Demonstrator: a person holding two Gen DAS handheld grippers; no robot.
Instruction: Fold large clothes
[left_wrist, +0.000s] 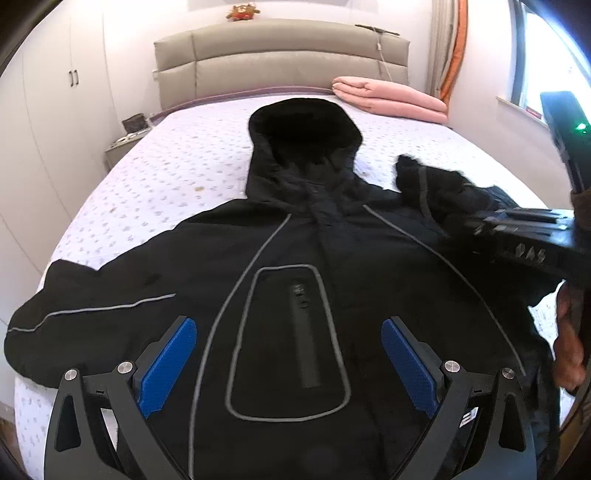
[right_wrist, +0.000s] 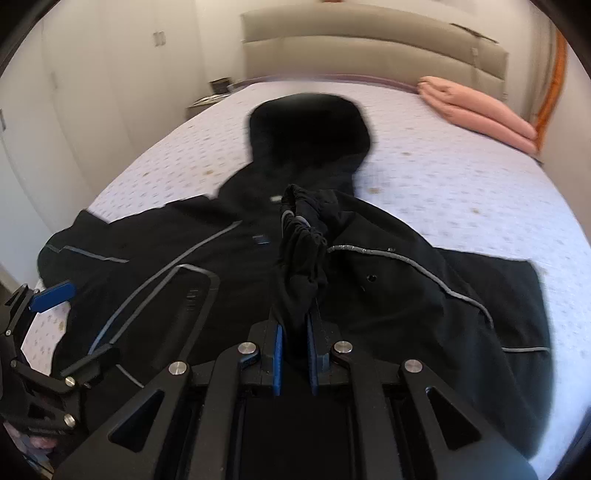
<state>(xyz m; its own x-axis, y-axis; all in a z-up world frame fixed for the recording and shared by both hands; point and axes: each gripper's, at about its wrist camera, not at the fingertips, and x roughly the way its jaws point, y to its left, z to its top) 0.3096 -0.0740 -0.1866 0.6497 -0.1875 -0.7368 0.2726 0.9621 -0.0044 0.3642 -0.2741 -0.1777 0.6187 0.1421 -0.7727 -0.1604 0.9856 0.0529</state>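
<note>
Left gripper (left_wrist: 289, 365): jaws apart, empty, above jacket (left_wrist: 258, 258) near bed (left_wrist: 177, 166) foot edge.
Right gripper (right_wrist: 294, 354): clamped on sleeve cuff (right_wrist: 301, 236).
Risk: cuff slips free; sleeve lands bunched.

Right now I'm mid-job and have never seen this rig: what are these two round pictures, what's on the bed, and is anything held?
There is no robot arm. A person holds a two-finger gripper in each hand, and each gripper carries a fisheye camera that looks out along its fingers.

The left wrist picture shows the left gripper open, its blue pads wide apart above the jacket and holding nothing.

The right wrist picture shows the right gripper shut on a bunched sleeve, which it holds over the jacket's front.

On the bed lies a black hooded jacket, spread out with the hood towards the headboard. A folded pink blanket sits near the head of the bed.
</note>
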